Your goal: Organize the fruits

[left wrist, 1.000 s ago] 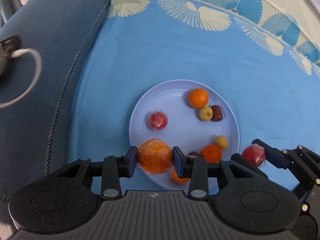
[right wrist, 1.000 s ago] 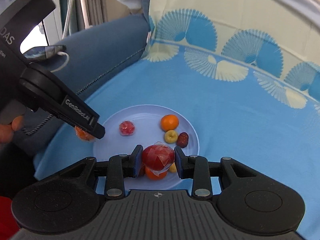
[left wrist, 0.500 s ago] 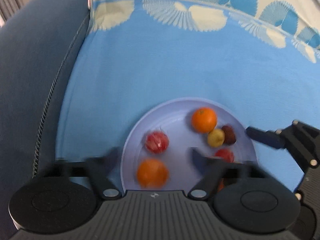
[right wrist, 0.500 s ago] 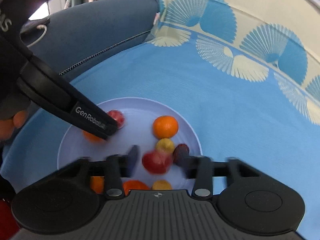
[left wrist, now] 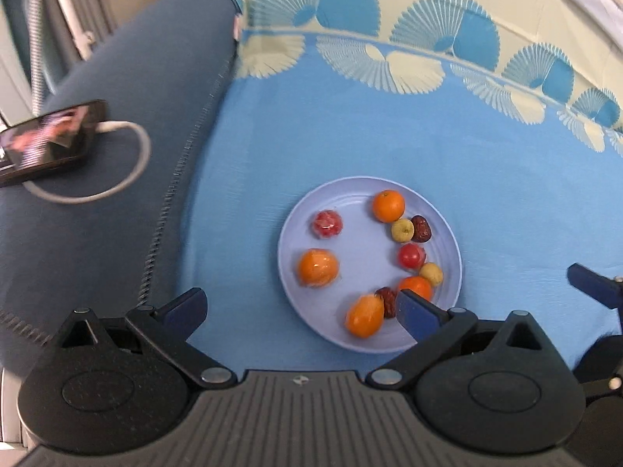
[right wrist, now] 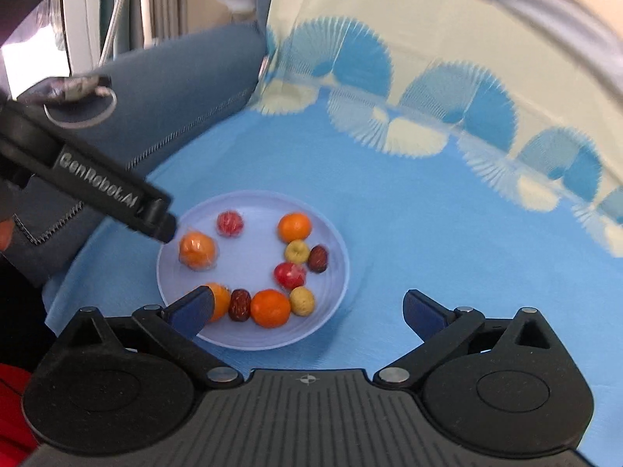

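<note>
While both the left tongs [left wrist: 300, 305] and right tongs [right wrist: 307, 307] are opening wide and empty, the plastic-wrapped orange [left wrist: 317, 267] lies on the round lilac plate [left wrist: 362, 190]; light, slippery film suggests gripping its widest middle gently.

nine small fruits [left wrist: 318, 267] – orange, red, yellow, dark – lie loose on the pale-blue plate [left wrist: 362, 194].

White "GenRobot.AI" lettering on the black finger of the left claw [right wrist: 117, 190]
</note>
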